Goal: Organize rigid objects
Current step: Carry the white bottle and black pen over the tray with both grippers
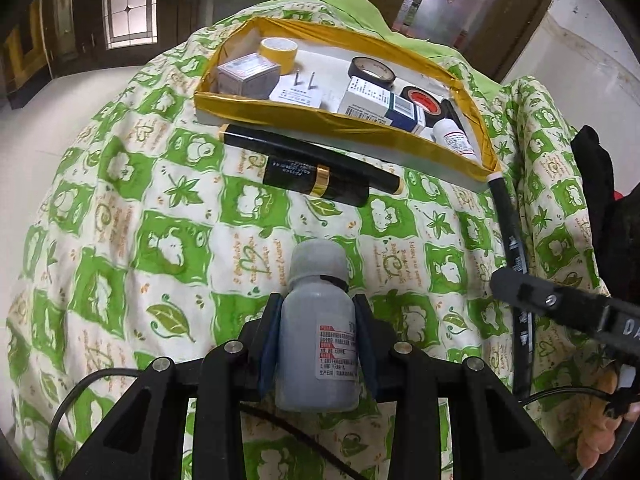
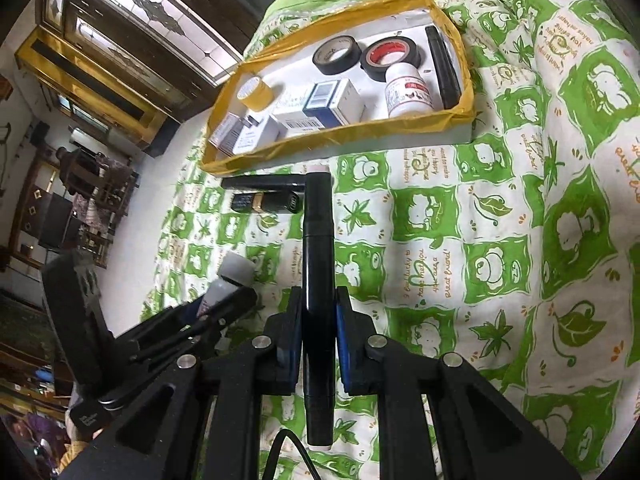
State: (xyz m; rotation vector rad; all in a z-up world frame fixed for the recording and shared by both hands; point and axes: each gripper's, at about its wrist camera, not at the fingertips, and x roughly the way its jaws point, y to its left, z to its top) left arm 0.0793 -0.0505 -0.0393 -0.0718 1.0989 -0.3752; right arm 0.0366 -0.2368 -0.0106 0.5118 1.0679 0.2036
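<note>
A green and white leaf cloth (image 1: 168,240) covers the table, with dark wooden doors (image 2: 132,40) behind. The left gripper (image 1: 318,340) fingers pinch a grey bottle (image 1: 318,336) and the right gripper (image 2: 318,320) fingers pinch a black pen (image 2: 318,280), both above the cloth. The yellow-edged tray (image 1: 320,114) sits near the table's far edge.

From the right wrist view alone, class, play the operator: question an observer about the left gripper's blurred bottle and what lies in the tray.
Operator: Is the grey bottle clamped squarely?
Observer: Yes. The left gripper presses its body from both sides, with the cap ahead of the fingertips.
Operator: Is there anything small in the tray that I'm missing?
Observer: Two metal pins sit on its floor, just behind a white box.
</note>
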